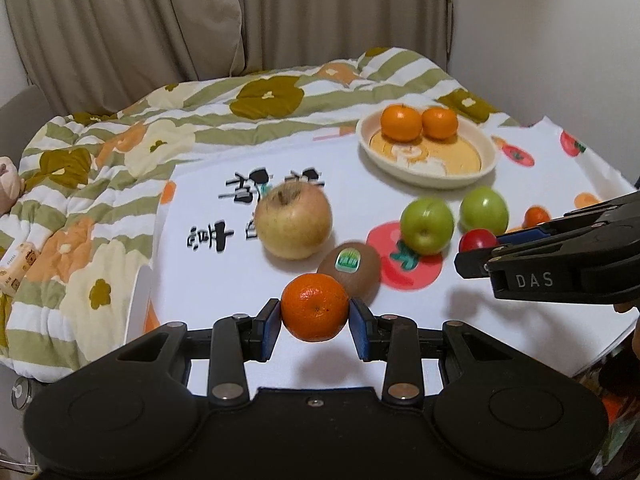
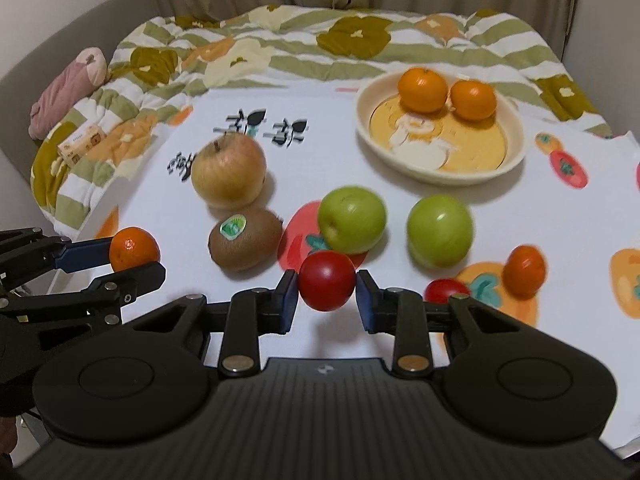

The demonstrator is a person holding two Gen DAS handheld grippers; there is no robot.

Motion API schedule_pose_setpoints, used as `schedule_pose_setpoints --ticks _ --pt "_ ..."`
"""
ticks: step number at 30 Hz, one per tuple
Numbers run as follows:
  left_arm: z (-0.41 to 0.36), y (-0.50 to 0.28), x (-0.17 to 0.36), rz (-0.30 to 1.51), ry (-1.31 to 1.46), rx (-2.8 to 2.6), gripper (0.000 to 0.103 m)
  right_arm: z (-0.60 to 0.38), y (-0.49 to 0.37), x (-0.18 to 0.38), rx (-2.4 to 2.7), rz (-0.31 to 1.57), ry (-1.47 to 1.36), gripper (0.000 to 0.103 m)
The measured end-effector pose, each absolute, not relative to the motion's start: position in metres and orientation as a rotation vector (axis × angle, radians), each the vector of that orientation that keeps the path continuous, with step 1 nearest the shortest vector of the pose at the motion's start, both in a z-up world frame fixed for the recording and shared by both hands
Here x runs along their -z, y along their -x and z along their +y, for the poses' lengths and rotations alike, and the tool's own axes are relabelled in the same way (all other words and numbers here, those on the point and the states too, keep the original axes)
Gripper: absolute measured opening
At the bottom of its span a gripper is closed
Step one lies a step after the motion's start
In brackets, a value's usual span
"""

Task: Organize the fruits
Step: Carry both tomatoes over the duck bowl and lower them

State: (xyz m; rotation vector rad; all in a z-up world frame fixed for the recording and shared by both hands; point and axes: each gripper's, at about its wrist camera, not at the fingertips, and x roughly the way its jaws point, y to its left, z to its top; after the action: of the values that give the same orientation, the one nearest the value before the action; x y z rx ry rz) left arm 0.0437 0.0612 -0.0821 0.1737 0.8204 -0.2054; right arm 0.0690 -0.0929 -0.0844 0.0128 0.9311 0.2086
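My left gripper [image 1: 315,320] is shut on a small mandarin [image 1: 315,307], held above the white printed cloth [image 1: 224,272]. My right gripper [image 2: 327,294] is shut on a red tomato-like fruit [image 2: 327,280], also lifted off the cloth. A cream bowl [image 2: 516,152] at the back right holds two mandarins [image 2: 422,84]. On the cloth lie a yellowish apple [image 2: 229,170], a kiwi [image 2: 245,240] with a sticker, two green fruits [image 2: 352,218] [image 2: 439,230], another red fruit [image 2: 444,290] and a small mandarin [image 2: 524,271]. In the right wrist view the left gripper [image 2: 120,260] shows at far left with its mandarin [image 2: 134,249].
The cloth lies on a bed with a flowered, striped quilt [image 1: 100,160]. A plush toy [image 2: 68,92] and a tissue pack [image 2: 80,144] rest at the quilt's left. Curtains [image 1: 240,12] hang behind. The cloth's near edge drops off at the right [image 1: 616,340].
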Motion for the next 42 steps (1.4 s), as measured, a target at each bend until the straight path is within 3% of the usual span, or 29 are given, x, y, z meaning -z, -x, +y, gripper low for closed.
schedule_pose_setpoints --ticks 21,42 --pt "-0.024 -0.096 0.027 0.781 -0.131 0.242 0.04 -0.202 -0.114 0.024 -0.166 0.866 -0.015 0.046" --pt "-0.12 -0.212 0.082 0.908 -0.166 0.252 0.04 -0.27 -0.236 0.07 -0.231 0.931 0.013 0.046"
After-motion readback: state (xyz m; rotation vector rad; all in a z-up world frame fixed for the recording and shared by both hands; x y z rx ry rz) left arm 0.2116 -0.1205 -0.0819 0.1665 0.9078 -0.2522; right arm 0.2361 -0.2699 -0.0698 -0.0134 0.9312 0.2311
